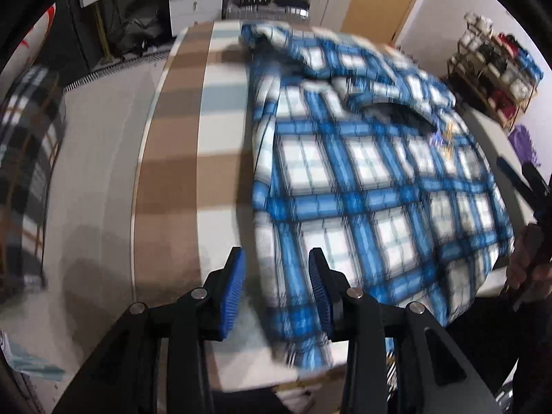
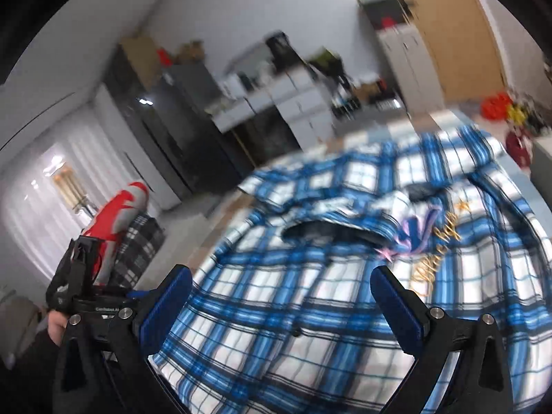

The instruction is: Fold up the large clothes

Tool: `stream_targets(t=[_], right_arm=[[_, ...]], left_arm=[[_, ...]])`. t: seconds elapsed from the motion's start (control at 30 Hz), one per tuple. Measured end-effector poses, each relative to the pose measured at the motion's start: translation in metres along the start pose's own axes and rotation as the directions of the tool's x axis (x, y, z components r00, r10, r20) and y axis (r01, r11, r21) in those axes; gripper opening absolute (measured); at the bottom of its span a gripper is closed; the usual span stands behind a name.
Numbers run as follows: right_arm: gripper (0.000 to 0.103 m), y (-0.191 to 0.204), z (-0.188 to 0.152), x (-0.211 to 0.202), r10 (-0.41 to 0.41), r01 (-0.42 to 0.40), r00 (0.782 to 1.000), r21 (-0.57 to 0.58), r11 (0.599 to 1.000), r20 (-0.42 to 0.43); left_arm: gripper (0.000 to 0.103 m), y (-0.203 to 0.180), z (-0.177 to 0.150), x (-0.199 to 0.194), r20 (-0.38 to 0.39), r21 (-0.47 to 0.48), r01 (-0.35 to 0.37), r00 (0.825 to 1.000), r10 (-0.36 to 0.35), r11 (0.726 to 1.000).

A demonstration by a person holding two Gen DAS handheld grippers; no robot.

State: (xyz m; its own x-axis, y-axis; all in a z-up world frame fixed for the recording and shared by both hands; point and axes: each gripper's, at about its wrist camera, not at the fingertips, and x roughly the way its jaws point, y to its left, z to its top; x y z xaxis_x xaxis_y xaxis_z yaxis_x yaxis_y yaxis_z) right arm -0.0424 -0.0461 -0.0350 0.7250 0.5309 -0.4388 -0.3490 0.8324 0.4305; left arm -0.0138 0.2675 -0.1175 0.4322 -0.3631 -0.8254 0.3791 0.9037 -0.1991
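A large blue-and-white plaid flannel shirt [image 1: 362,179] lies spread over a table covered in a tan, white and pale-blue checked cloth [image 1: 179,145], its collar towards twelve o'clock and gold embroidered lettering [image 2: 438,258] on the chest. The left gripper [image 1: 277,293] hangs above the shirt's near hem at six o'clock, its blue ribbed pads [image 1: 234,293] parted with nothing pinched between them. The right gripper [image 2: 281,307] hovers over the shirt's front, fingers spread wide and released. At nine o'clock stands a dark plaid bundle [image 1: 27,172].
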Motion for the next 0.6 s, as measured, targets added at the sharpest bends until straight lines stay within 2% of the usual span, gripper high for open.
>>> stream_targets(t=[0.1,0.17,0.27,0.47,0.53,0.57,0.6], right_arm=[[0.103,0.01,0.0,0.002,-0.01,0.009,1.0,-0.065,0.998,-0.013],[0.103,0.014,0.0,0.0,-0.014,0.013,1.0,-0.089,0.996,-0.006],[0.103,0.009,-0.003,-0.008,-0.005,0.005,1.0,-0.065,0.998,-0.005],[0.103,0.001,-0.004,-0.011,0.003,-0.004,1.0,-0.054,0.999,-0.011],[0.103,0.002,-0.004,-0.013,0.0,0.0,1.0,-0.062,0.998,-0.006],[0.103,0.003,-0.004,-0.013,-0.001,0.0,1.0,-0.066,0.998,-0.005],[0.103,0.003,-0.004,-0.014,0.004,-0.004,1.0,-0.065,0.998,-0.007]], left_arm=[[0.032,-0.009,-0.002,0.014,-0.061,0.007,0.038,0.997,-0.038,0.999],[0.032,-0.01,-0.01,0.018,-0.099,0.008,0.026,0.995,-0.025,1.0],[0.032,-0.013,-0.016,0.032,-0.163,0.01,-0.002,0.987,0.003,1.0],[0.032,-0.017,-0.019,0.036,-0.18,0.043,-0.042,0.982,0.049,0.998],[0.024,-0.022,-0.021,0.034,-0.148,0.074,-0.073,0.986,0.083,0.995],[0.015,-0.027,-0.023,0.033,-0.131,0.101,-0.083,0.987,0.096,0.991],[0.011,-0.032,-0.026,0.033,-0.122,0.121,-0.099,0.986,0.113,0.988]])
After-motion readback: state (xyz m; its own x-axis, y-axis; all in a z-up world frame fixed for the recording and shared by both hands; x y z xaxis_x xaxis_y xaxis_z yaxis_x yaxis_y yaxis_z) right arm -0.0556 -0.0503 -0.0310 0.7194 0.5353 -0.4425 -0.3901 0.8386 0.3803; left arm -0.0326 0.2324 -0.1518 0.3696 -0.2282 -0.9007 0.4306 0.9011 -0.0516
